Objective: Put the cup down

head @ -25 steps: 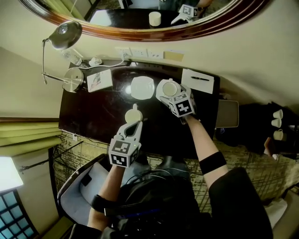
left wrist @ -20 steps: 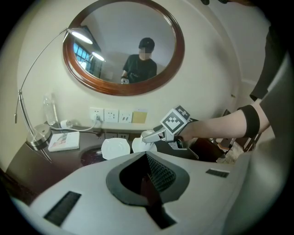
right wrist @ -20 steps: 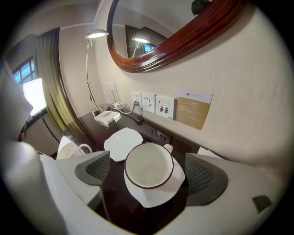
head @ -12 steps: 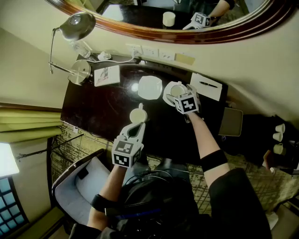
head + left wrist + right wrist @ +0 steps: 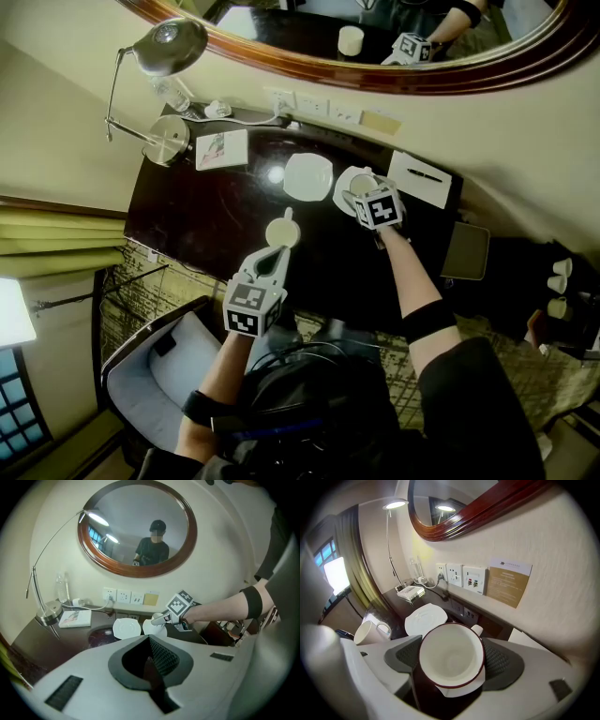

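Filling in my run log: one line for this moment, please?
right hand-held gripper: jaws just closing, pads on cup | cup over saucer | left hand-held gripper: shut, empty

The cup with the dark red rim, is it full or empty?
Empty. The right gripper view looks into the cup and shows only its bare white bottom.

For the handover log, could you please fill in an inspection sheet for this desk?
Surface: dark glossy desk.
Job's things: red-rimmed cup on a saucer; plain cup and empty saucer beside.
Clutter: booklet, notepad with pen.
Grippers: right gripper jaws have just been closing, pads on the red-rimmed cup; left gripper shut, empty.
Cables: white cable to wall sockets.
Surroundings: lamp, mirror, chair.
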Tool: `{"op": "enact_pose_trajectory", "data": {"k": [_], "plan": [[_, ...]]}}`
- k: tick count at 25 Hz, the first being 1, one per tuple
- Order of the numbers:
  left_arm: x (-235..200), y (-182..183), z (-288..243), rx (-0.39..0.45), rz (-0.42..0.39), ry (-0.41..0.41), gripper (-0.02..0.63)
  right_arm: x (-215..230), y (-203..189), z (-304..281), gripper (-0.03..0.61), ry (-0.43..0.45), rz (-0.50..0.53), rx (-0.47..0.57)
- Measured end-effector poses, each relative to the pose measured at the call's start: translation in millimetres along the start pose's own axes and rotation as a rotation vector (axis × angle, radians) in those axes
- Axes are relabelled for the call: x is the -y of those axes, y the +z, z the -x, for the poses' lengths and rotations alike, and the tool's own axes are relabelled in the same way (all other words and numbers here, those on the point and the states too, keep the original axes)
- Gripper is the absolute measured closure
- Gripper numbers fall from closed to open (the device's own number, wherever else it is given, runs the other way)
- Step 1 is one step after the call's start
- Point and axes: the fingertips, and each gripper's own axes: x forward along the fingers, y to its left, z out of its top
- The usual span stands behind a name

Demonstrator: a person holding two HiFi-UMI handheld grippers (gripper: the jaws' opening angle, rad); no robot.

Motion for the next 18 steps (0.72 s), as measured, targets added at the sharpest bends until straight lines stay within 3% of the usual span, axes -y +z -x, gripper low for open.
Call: {"op": "enact_pose_trajectory", "data": {"k": [10,18], "plan": [[-6.3,-8.2,10.5,-0.002,0.006,0.003,0.613,-0.6,1.5,3.3,0.176,-0.033,0.006,0.021],[-9.4,-12.8,19.8,0.008,0.013,-0.024,0.613,-29.4,9.8,44.6,0.176,-0.016,-0.011,0.084]]}}
